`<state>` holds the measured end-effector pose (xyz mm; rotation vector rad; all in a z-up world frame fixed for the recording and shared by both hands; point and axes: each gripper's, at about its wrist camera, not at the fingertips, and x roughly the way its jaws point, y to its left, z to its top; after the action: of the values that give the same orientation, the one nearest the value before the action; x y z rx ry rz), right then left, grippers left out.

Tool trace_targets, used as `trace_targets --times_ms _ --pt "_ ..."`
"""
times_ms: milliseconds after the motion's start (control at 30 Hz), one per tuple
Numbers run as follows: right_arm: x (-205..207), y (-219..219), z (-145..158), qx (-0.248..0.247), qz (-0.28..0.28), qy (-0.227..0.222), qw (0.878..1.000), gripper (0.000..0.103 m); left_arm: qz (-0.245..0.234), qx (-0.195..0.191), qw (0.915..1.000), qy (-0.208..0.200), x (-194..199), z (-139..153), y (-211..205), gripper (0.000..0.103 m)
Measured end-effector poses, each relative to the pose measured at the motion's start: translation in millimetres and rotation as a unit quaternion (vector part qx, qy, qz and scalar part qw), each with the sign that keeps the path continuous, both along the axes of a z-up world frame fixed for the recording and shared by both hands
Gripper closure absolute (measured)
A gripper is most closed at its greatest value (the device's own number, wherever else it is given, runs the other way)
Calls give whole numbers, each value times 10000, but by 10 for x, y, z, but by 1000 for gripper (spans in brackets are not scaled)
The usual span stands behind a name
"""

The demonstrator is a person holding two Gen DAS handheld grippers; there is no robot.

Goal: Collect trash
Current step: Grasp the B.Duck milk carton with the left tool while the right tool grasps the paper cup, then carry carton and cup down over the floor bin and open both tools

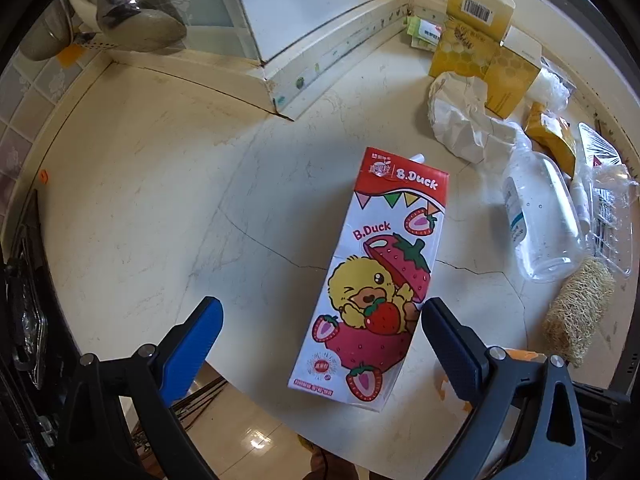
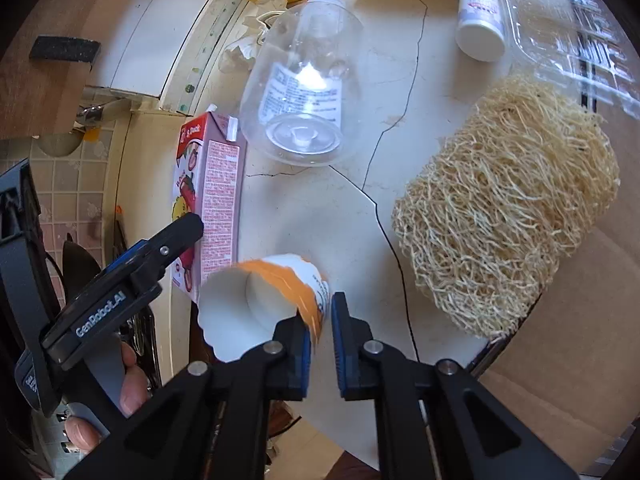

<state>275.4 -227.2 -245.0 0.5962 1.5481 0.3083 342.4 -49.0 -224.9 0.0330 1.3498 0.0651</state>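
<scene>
A strawberry B.Duck drink carton (image 1: 380, 276) lies flat on the cream counter near its front edge. My left gripper (image 1: 320, 340) is open, its fingers on either side of the carton's lower end, the right finger close to the carton's edge. In the right wrist view the carton (image 2: 212, 204) lies at the left with the left gripper's finger (image 2: 176, 236) against it. My right gripper (image 2: 320, 320) is shut on the wall of an orange-and-white paper cup (image 2: 264, 300) lying on its side.
An empty clear plastic bottle (image 2: 304, 92), a loofah sponge (image 2: 508, 208), a small white bottle (image 2: 480, 20) and a clear plastic tray (image 2: 572, 28) lie on the counter (image 1: 140, 220). Yellow boxes (image 1: 476, 28) and crumpled paper (image 1: 464, 120) fill the back corner. The counter edge drops to the floor (image 1: 248, 436).
</scene>
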Motion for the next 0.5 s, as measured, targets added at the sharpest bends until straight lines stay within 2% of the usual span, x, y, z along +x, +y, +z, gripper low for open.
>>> trace_targets --times_ms 67,167,233,300,367,433,500 --pt "-41 -58 38 -99 -29 -103 9999 100 -133 -17 9999 26 3 9 -69 4" --pt "-80 -101 94 -121 -113 -223 9996 101 -307 296 9991 -23 14 -17 -174 4" --pt "-124 -166 144 -170 -124 -294 9993 101 -305 270 9992 -7 43 -60 -187 4" --pt "-193 -206 234 -196 -170 -385 9989 101 -245 123 9996 19 70 -102 -173 13" --pt "-248 -248 316 -223 -220 -461 9984 101 -217 -184 9995 113 80 -158 -136 46" --pt "-351 -288 433 -258 -309 -572 9976 101 -206 -337 9992 97 33 -145 -99 48" --pt "-462 -323 535 -252 -396 -653 9968 101 -274 -255 9993 -23 -70 -72 -100 50"
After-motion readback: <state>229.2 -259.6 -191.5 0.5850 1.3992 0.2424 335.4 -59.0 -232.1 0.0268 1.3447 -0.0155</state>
